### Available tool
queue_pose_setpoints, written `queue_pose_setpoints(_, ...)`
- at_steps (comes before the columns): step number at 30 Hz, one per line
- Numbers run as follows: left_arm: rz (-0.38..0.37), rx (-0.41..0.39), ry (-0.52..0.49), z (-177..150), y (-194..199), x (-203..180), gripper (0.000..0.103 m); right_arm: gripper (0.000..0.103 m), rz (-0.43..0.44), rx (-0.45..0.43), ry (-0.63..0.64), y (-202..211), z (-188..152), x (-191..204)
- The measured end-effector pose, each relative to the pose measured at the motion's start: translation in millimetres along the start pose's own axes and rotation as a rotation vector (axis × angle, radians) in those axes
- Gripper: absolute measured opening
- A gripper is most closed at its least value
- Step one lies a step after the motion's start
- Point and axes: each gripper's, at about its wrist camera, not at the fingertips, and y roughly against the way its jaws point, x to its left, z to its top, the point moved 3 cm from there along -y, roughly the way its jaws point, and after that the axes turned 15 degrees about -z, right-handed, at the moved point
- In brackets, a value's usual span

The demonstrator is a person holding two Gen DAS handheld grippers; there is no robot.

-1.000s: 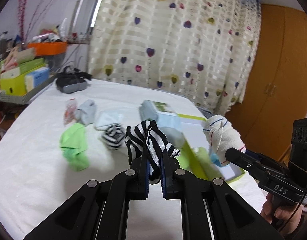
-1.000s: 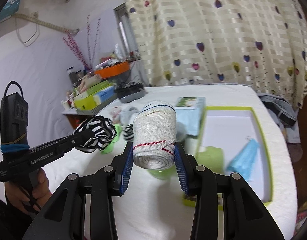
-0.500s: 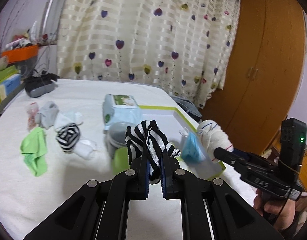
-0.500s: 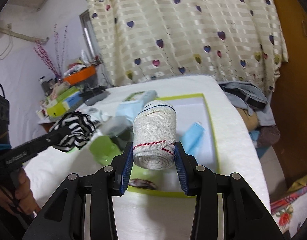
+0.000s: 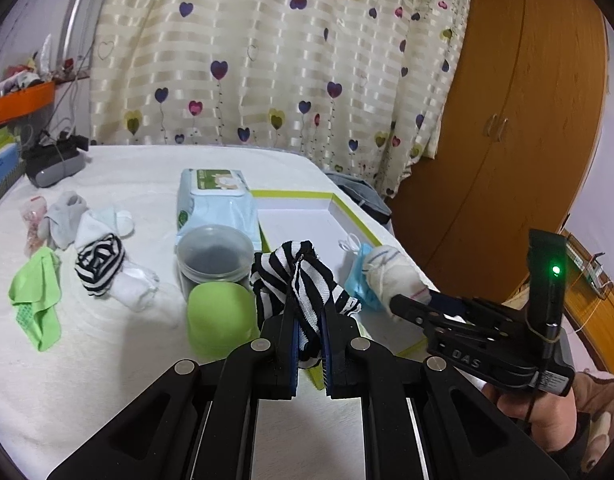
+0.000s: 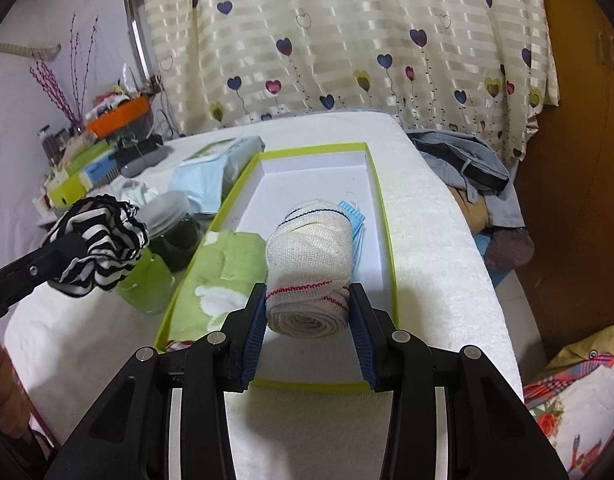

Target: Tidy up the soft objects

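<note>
Bandage roll (image 6: 309, 264), woven gauze, is clamped by the right gripper (image 6: 307, 320) over the tray (image 6: 389, 248); the left gripper (image 5: 309, 344) pinches a striped sock (image 5: 303, 280) beside a jar (image 5: 215, 256).

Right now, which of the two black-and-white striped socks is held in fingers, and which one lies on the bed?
The loose striped sock is pinched in the left gripper. The rolled striped sock lies on the bed, beside the green cloth, with nothing gripping it.
</note>
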Motion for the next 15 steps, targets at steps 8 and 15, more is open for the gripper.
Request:
queue_pose_setpoints(8, -0.006, 0.016, 0.002, 2.7, -10.6, 1.6, 0.008, 0.041, -0.005, 0.003, 0.023, -24.6, 17.0, 5.8)
queue_pose_setpoints(15, -0.015, 0.033, -0.003, 7.4, -25.1, -1.8, 0.008, 0.043, 0.007, -0.016, 0.0, -27.9, 26.5, -1.6)
